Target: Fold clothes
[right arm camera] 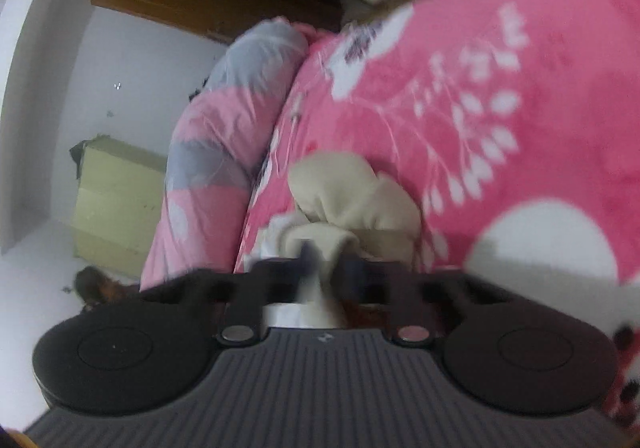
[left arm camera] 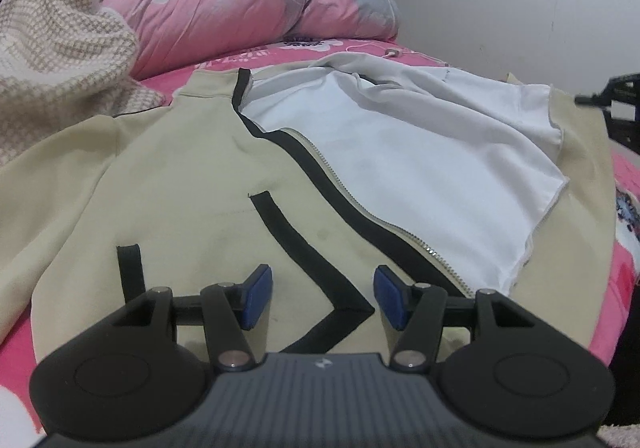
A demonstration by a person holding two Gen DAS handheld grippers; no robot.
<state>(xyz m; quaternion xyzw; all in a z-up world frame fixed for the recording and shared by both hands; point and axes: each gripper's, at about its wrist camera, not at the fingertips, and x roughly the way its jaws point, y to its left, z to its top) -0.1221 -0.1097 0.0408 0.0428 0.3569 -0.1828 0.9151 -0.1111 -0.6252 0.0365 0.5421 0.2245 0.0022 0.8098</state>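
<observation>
A cream zip jacket [left arm camera: 192, 176] with black stripes lies spread on the pink bed, its right front flap turned back so the white lining [left arm camera: 400, 168] shows. My left gripper [left arm camera: 323, 300] hovers open just above the jacket's hem, blue pads apart with nothing between them. In the blurred, tilted right wrist view, my right gripper [right arm camera: 326, 268] is shut on a bunched cream fold of the jacket [right arm camera: 352, 204], lifted off the bedspread. The right gripper's black frame [left arm camera: 616, 96] peeks in at the far right edge of the left wrist view.
A pink and grey floral duvet [left arm camera: 256, 4] is rolled up at the head of the bed. A beige houndstooth garment [left arm camera: 60, 56] is heaped at the left. A white charging cable [left arm camera: 390, 50] lies by the wall. A yellow-green box [right arm camera: 116, 204] stands beside the bed.
</observation>
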